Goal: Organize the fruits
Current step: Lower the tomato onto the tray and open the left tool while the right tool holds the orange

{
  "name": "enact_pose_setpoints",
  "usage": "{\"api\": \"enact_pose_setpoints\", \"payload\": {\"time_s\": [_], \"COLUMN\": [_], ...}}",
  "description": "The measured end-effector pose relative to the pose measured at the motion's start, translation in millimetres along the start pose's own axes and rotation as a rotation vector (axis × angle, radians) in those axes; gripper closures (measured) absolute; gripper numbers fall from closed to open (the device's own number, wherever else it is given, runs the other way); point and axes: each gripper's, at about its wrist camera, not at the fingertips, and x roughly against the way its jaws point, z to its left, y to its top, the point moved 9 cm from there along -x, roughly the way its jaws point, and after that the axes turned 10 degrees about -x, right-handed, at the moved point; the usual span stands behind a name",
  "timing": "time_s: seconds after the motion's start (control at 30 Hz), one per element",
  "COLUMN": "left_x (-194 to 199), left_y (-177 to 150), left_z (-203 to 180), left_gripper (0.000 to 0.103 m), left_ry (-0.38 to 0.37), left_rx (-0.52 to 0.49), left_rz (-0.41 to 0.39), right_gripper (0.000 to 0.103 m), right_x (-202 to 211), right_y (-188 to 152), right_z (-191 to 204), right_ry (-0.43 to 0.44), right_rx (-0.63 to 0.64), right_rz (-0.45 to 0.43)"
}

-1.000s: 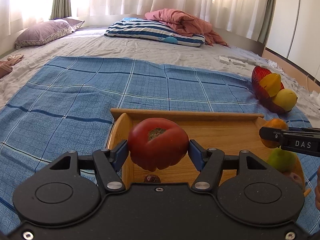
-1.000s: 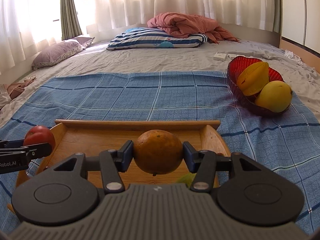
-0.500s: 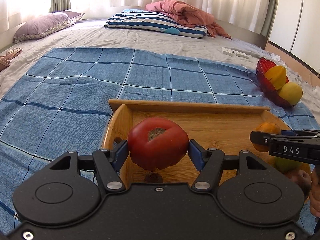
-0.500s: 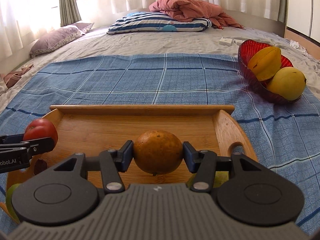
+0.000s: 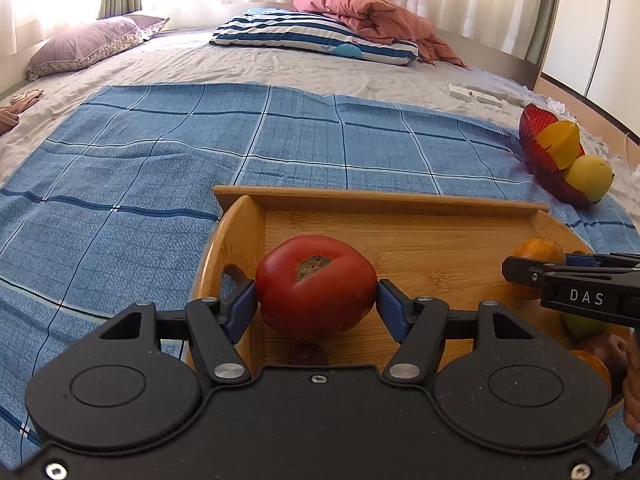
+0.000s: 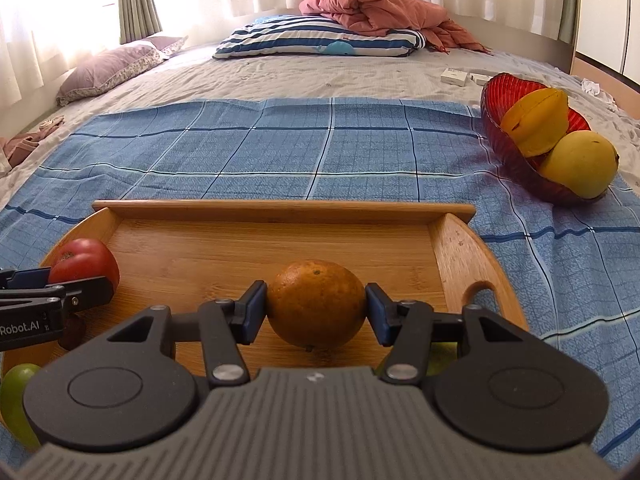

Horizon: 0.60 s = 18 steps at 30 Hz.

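My left gripper is shut on a red tomato, held over the left end of the wooden tray. In the right wrist view the same tomato shows at the tray's left end. My right gripper is shut on an orange, low over the tray's right half. That orange appears at the right in the left wrist view, behind the other tool's finger. A small dark fruit lies on the tray under the tomato. Green fruits lie near the tray's front.
A red glass bowl with a yellow starfruit and a yellow mango sits right of the tray on the blue checked cloth. Pillows, a pink blanket and small white boxes lie farther back on the bed.
Both grippers have sunk toward the tray with their fruits still gripped; the tray looks larger and closer in both views.
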Motion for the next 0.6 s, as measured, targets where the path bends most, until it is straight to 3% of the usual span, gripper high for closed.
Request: {"api": "enact_pose_setpoints", "payload": {"time_s": [0.6], "left_x": [-5.3], "left_y": [-2.2], "left_z": [0.2], "left_gripper": [0.04], "left_ry": [0.009], "left_rx": [-0.012], "left_rz": [0.005], "right_gripper": [0.045], "right_x": [-3.1], "right_y": [-2.0], "right_z": [2.4], "right_ry": [0.009], "right_rx": [0.019], "right_rz": [0.009]}}
